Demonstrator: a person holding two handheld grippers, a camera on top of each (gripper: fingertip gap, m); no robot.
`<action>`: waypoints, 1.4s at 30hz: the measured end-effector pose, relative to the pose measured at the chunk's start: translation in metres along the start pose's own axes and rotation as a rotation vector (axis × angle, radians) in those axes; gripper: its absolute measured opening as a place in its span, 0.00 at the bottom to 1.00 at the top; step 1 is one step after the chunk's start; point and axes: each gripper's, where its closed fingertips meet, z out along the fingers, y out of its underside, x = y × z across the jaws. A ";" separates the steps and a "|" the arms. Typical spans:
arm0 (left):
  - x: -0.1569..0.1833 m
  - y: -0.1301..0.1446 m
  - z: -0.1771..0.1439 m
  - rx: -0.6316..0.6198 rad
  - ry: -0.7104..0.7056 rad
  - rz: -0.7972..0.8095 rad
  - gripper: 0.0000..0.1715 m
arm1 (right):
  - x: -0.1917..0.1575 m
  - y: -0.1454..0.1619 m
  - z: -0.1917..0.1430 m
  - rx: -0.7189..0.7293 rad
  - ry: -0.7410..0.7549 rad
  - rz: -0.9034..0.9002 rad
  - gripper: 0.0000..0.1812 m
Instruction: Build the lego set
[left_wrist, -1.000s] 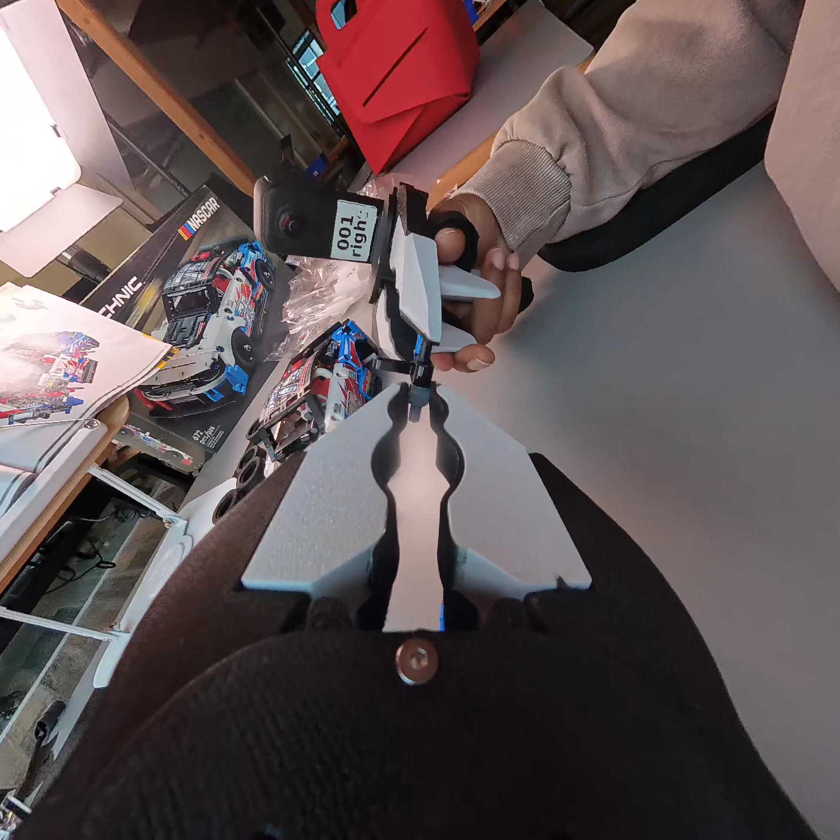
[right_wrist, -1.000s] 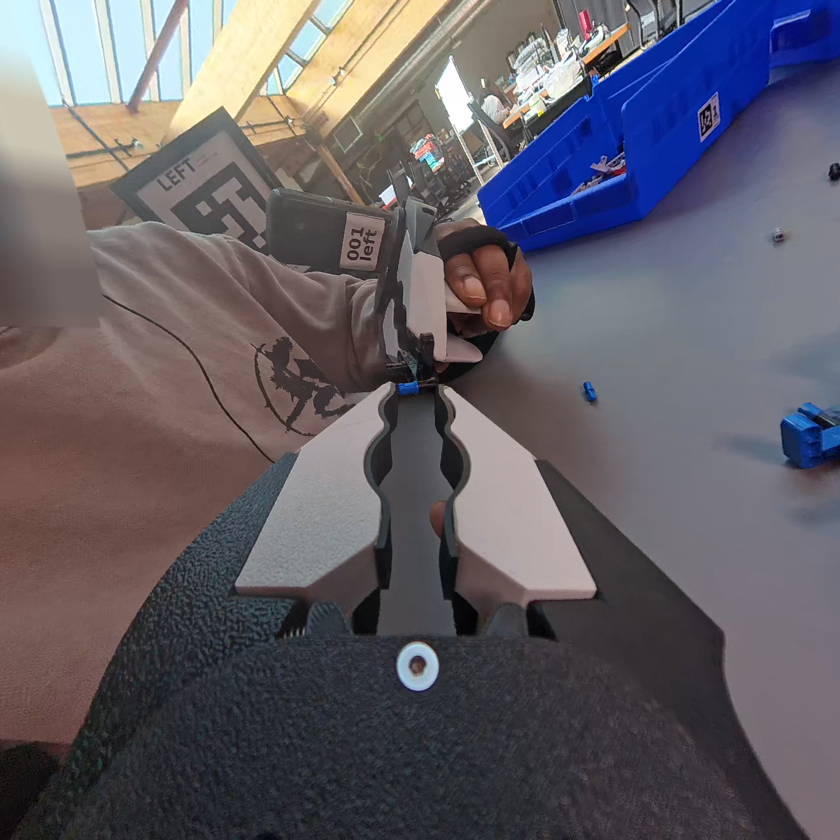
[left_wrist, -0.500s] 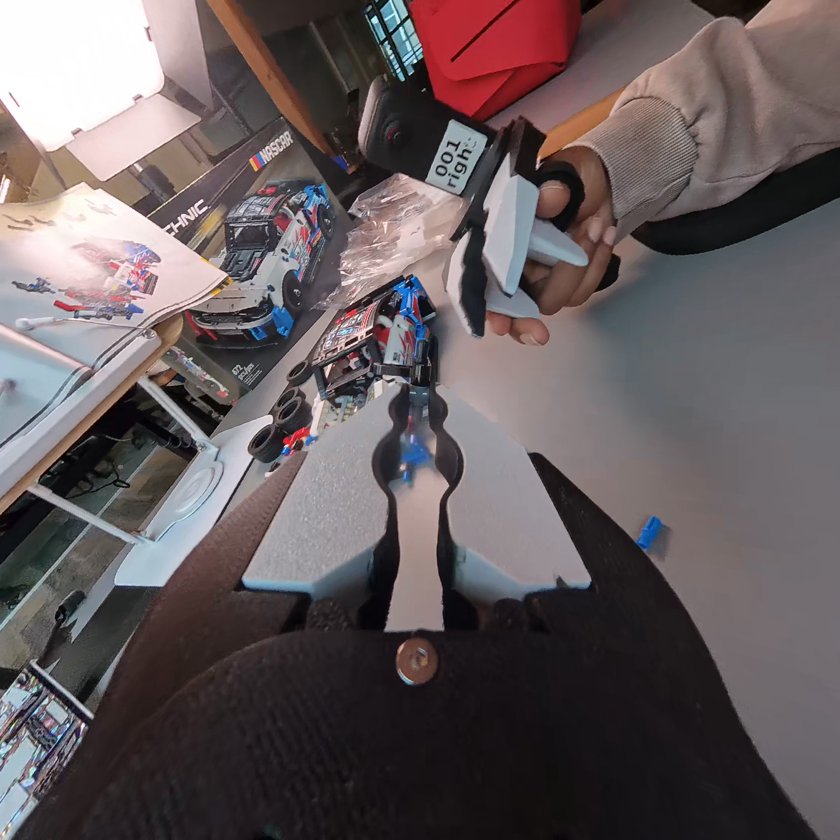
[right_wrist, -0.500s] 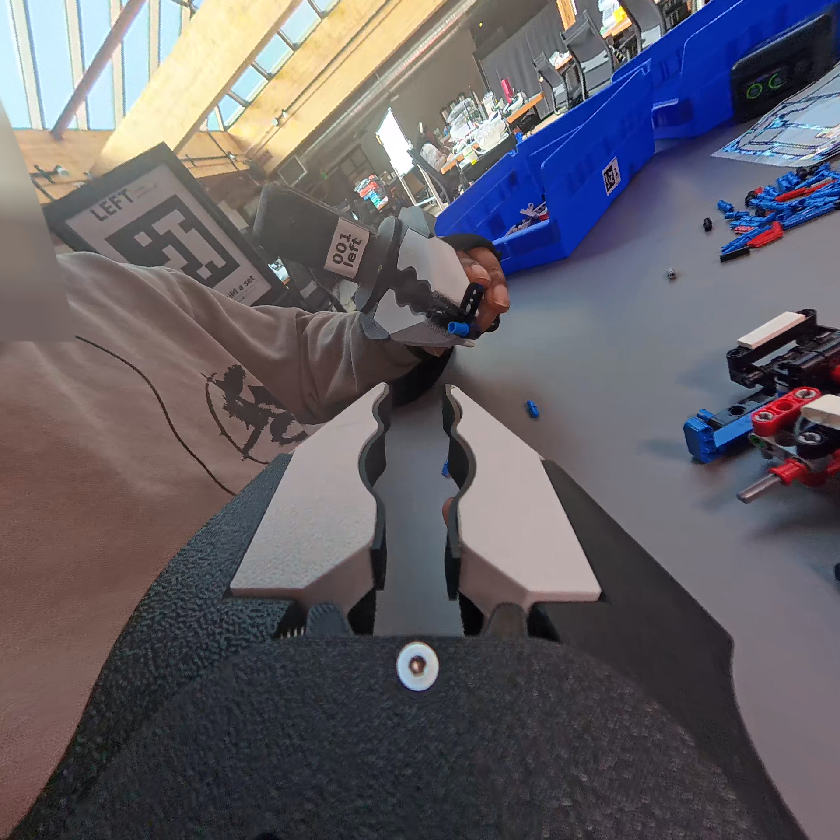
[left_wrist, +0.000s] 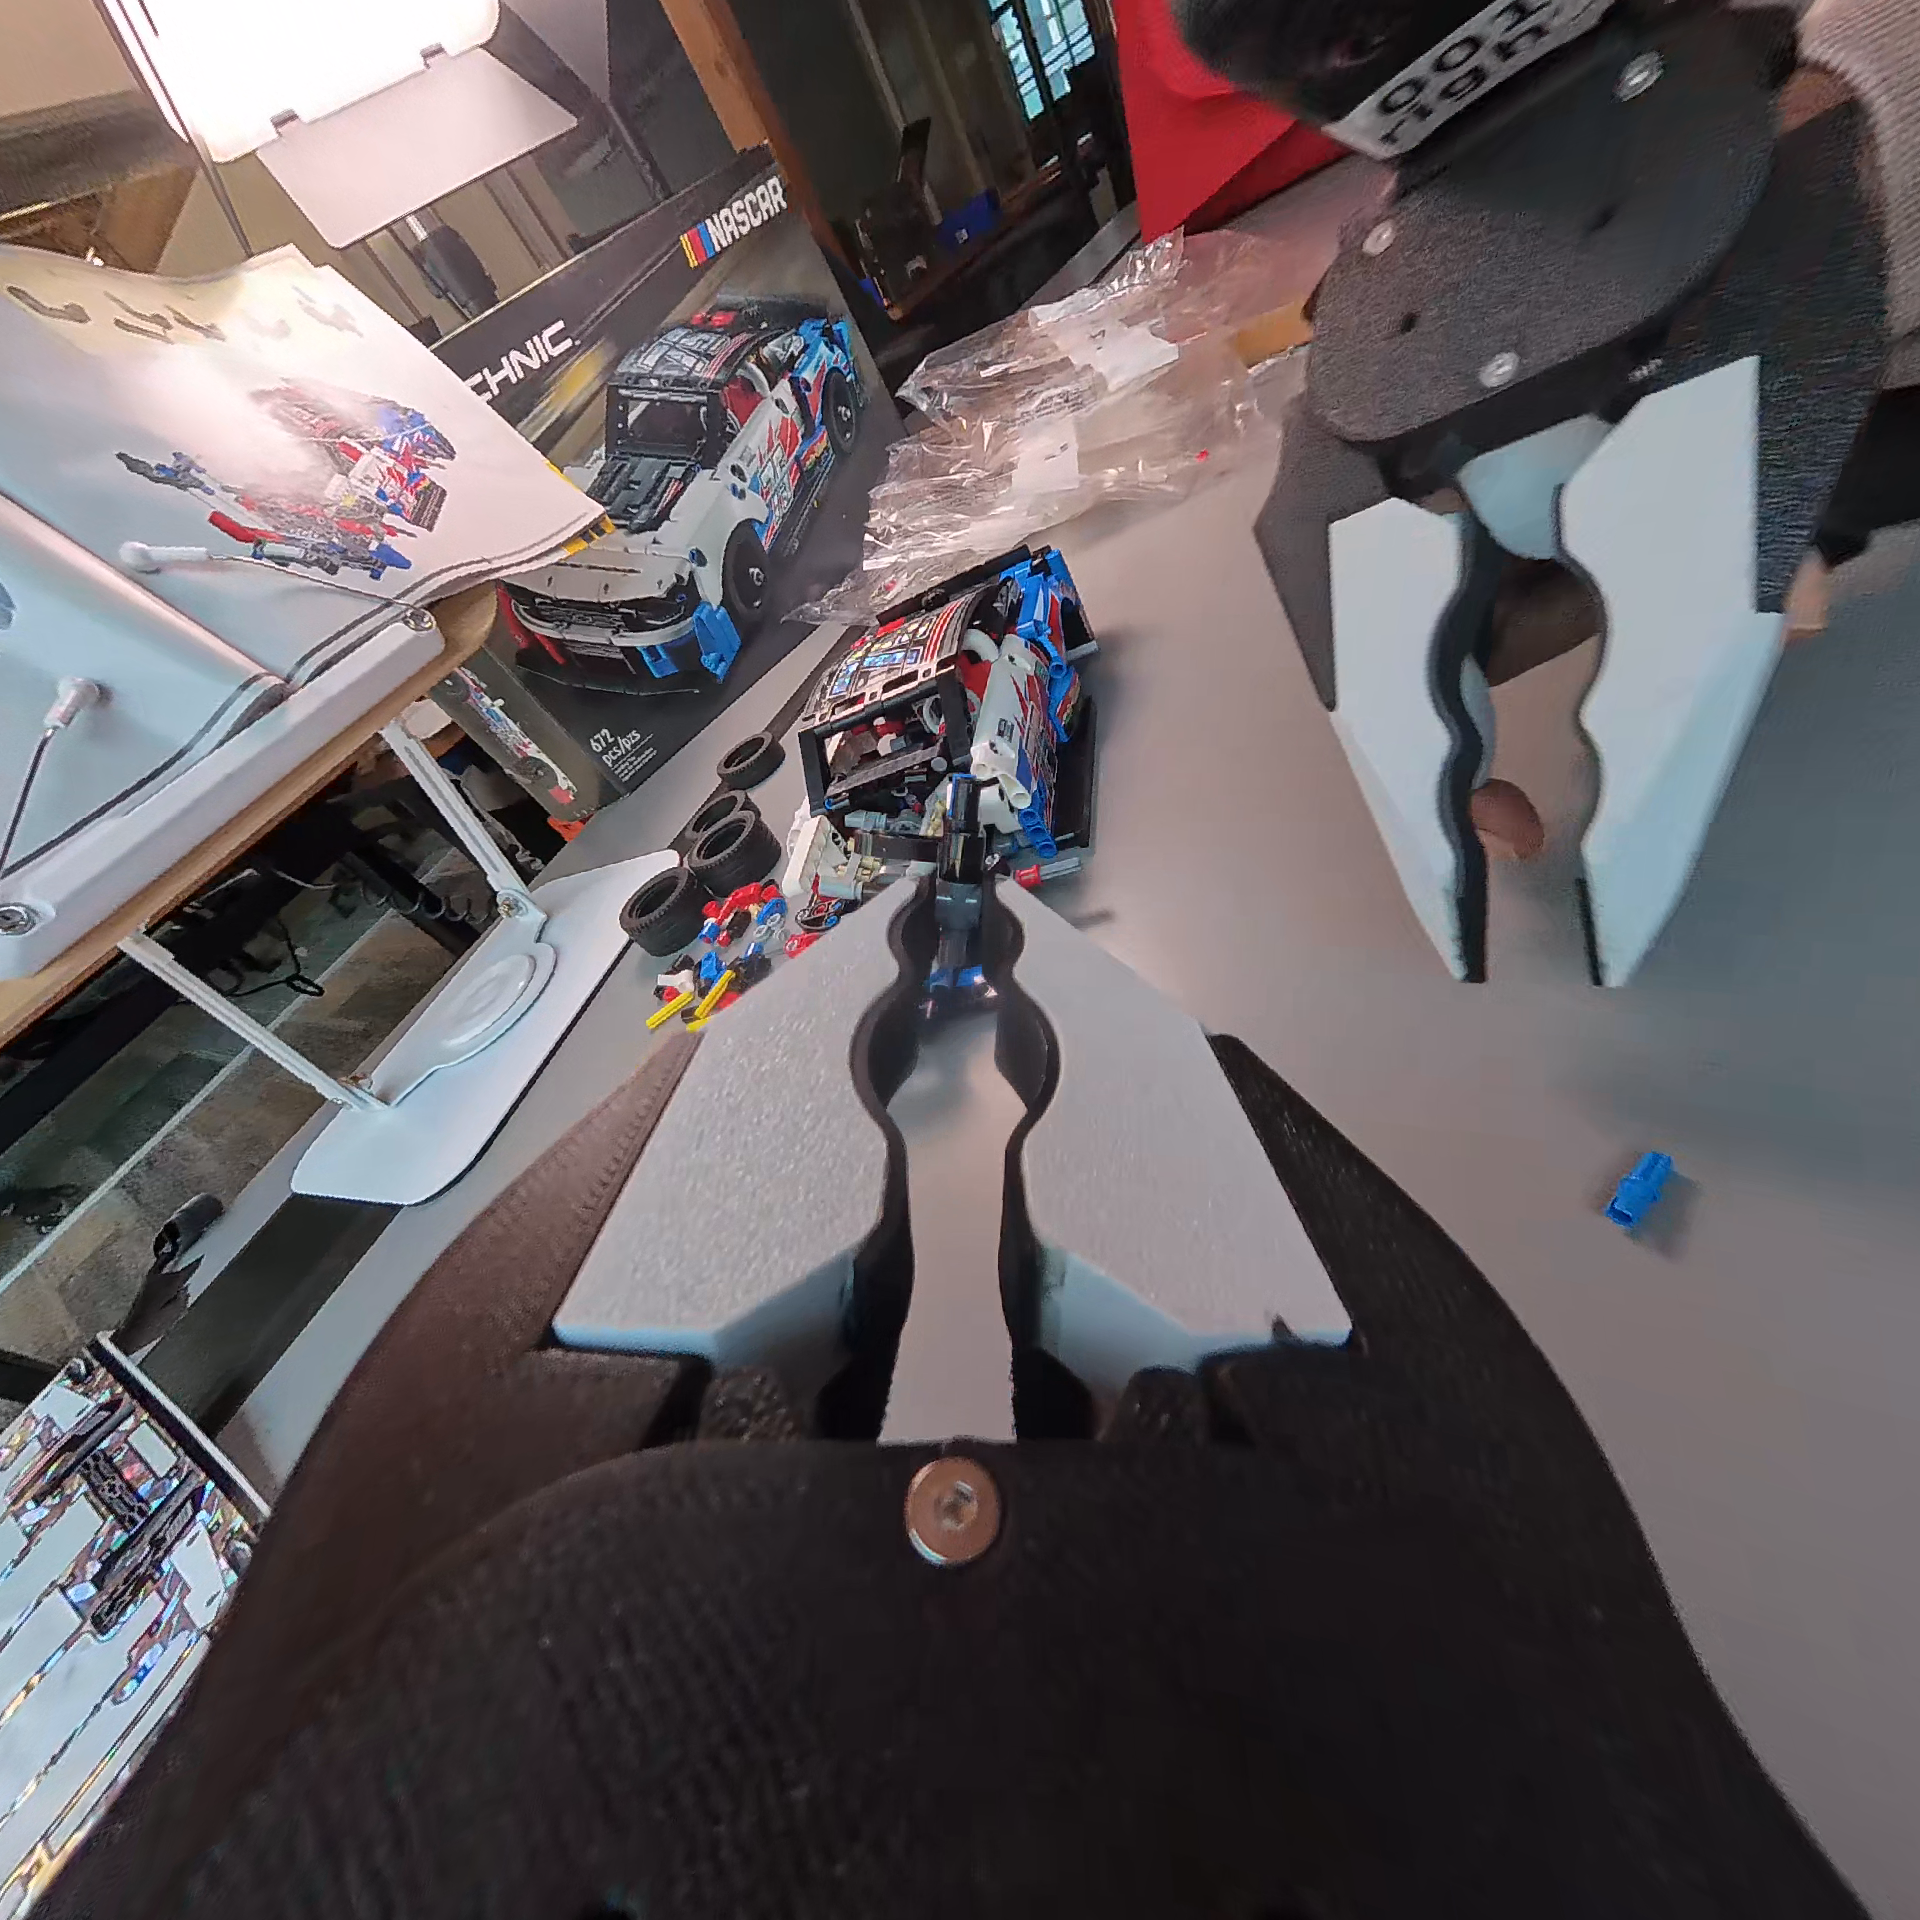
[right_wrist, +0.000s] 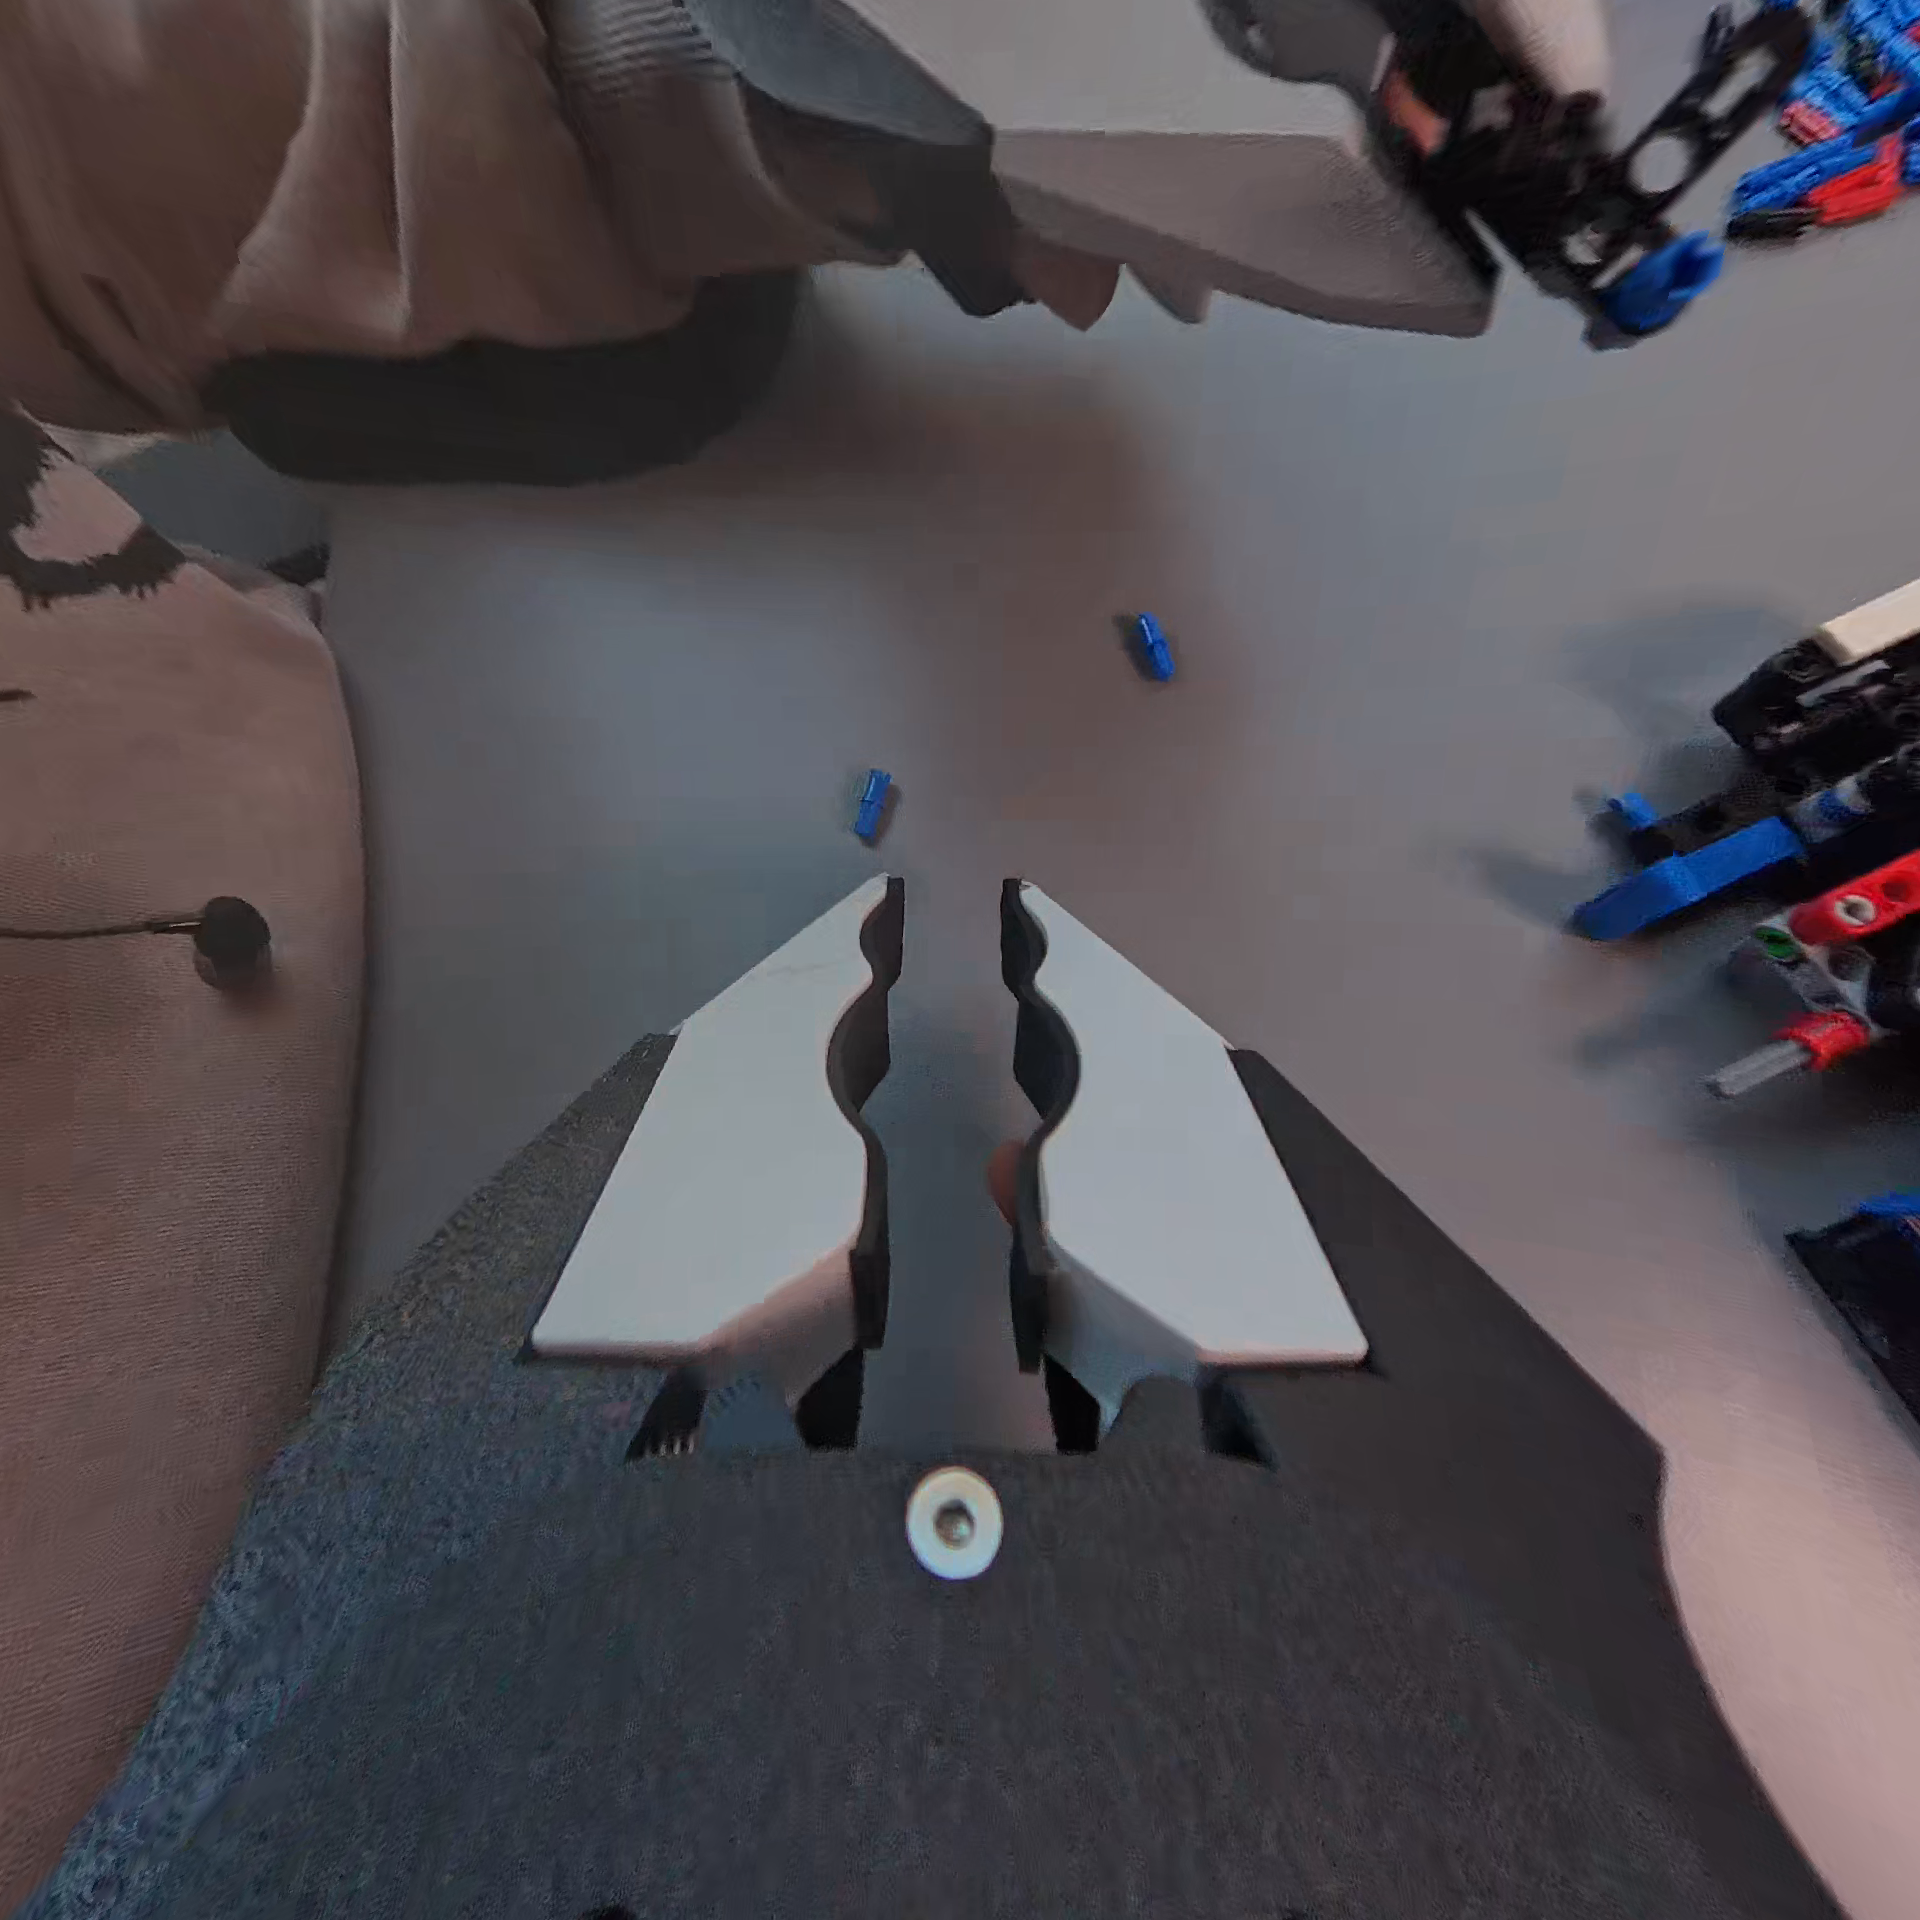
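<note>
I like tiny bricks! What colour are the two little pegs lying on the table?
Blue pegs, clearest in the right wrist view.

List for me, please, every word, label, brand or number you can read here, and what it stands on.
I do not copy out writing; these bear it:
Black cardboard box with a race-car picture: large print along its edge, small print near a corner.
White sticker on the right gripper's camera: cut off by the frame.
Partly built car: decals, too small.
Right wrist view: none.

Left gripper and right gripper with pale grey wavy-edged fingers, textured black bodies, silver screw, beige sleeve with black cuff
</note>
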 end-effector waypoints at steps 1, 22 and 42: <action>-0.001 0.002 0.000 -0.010 -0.006 -0.002 0.03 | -0.005 0.002 0.004 -0.039 0.016 -0.030 0.09; -0.010 0.008 -0.002 -0.049 -0.040 0.021 0.04 | -0.025 -0.004 0.048 -0.274 0.045 -0.207 0.09; -0.006 0.008 -0.001 -0.057 -0.027 0.038 0.03 | -0.025 0.011 0.026 -0.255 0.062 -0.138 0.05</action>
